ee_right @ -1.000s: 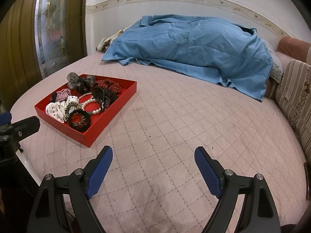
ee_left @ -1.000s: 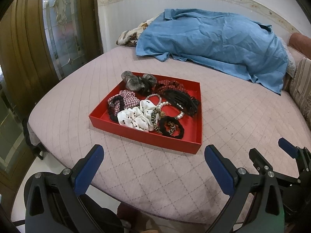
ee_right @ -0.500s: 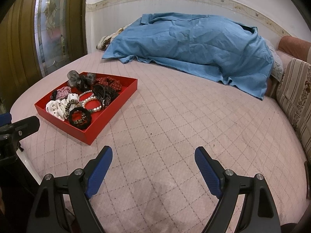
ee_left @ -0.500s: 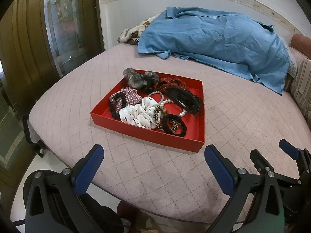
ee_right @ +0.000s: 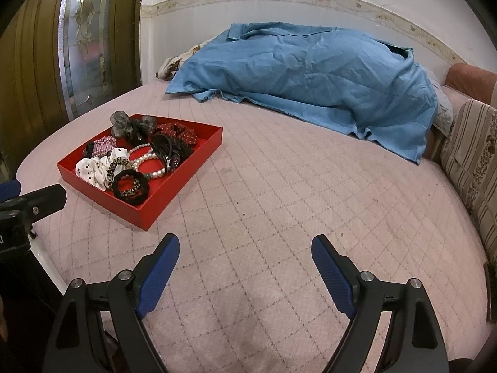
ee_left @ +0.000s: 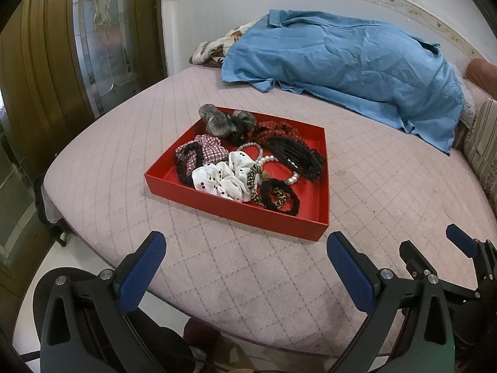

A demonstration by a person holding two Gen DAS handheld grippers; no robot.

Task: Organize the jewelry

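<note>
A red tray (ee_left: 236, 209) lies on the pink quilted bed and also shows in the right wrist view (ee_right: 174, 193). It holds several hair pieces: a white dotted scrunchie (ee_left: 222, 178), a black scrunchie (ee_left: 279, 198), a pearl bracelet (ee_left: 264, 158), a black claw clip (ee_left: 298, 155), a grey scrunchie (ee_left: 217, 121) and a red dotted one (ee_left: 276, 129). My left gripper (ee_left: 245, 267) is open and empty, just short of the tray's near wall. My right gripper (ee_right: 245, 267) is open and empty over bare bed, to the right of the tray.
A blue sheet (ee_right: 310, 77) covers a heap at the far side of the bed. A striped cushion (ee_right: 472, 161) lies at the right edge. A wooden door with patterned glass (ee_left: 102, 31) stands at the left. The bed's near edge drops to a white floor (ee_left: 43, 267).
Both grippers have moved a little forward toward the bed. The tray sits nearer and lower in both views. Both stay open.
</note>
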